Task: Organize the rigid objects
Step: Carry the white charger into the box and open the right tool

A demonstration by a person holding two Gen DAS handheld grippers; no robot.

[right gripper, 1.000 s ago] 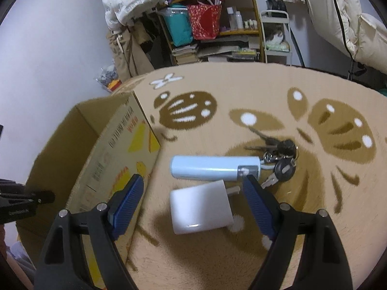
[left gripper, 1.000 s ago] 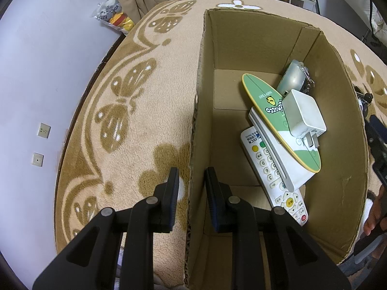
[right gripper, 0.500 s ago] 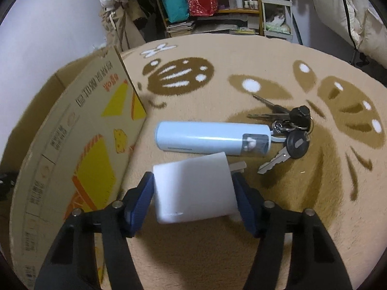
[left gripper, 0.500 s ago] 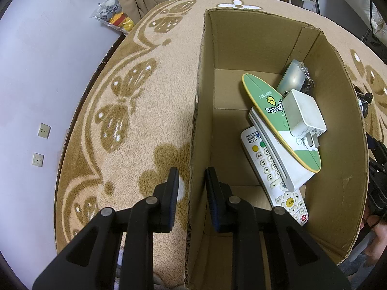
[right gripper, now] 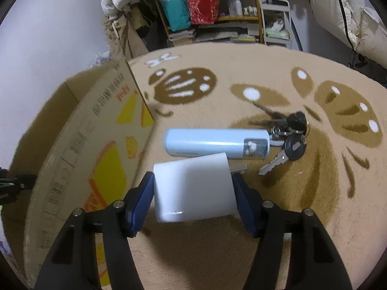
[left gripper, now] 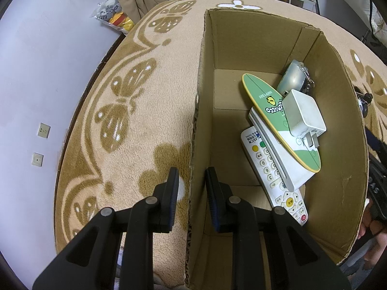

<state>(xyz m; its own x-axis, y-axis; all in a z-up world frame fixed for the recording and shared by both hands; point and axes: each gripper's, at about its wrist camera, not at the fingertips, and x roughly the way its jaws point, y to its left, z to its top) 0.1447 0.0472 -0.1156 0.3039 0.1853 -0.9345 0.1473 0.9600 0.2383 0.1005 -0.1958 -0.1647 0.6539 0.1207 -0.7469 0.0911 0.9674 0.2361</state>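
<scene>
The right gripper [right gripper: 192,193] pinches a white, boxy plastic charger block [right gripper: 193,191] by its two side faces, the blue pads flat against it, just above the beige patterned carpet [right gripper: 278,229]; the block looks lifted, though I cannot tell how far. Just beyond it lies a pale blue cylindrical power bank [right gripper: 215,143], with a bunch of black-headed metal keys [right gripper: 290,135] touching its right end. The open brown cardboard box [right gripper: 79,149] stands to the left. The left gripper [left gripper: 191,188] straddles the box's near left wall, its jaws narrowed around the cardboard edge, though whether the pads really press it I cannot tell. Inside the box [left gripper: 333,111] a white numbered remote control [left gripper: 266,166], a flat white slab [left gripper: 285,162], a green and yellow oval board [left gripper: 271,106], a second white charger block [left gripper: 303,113] and a pale round gadget [left gripper: 293,77] are stacked loosely against the right wall. The main risk is slip: the block's sides are smooth and the hold sits low on it, so a quick swing left could twist it out. Clipping the box's tall right wall on the way over could knock it free or shove the box. Dropped from height, it could topple the slanted pile. The metal prongs at the block's far right could also snag the power bank.
</scene>
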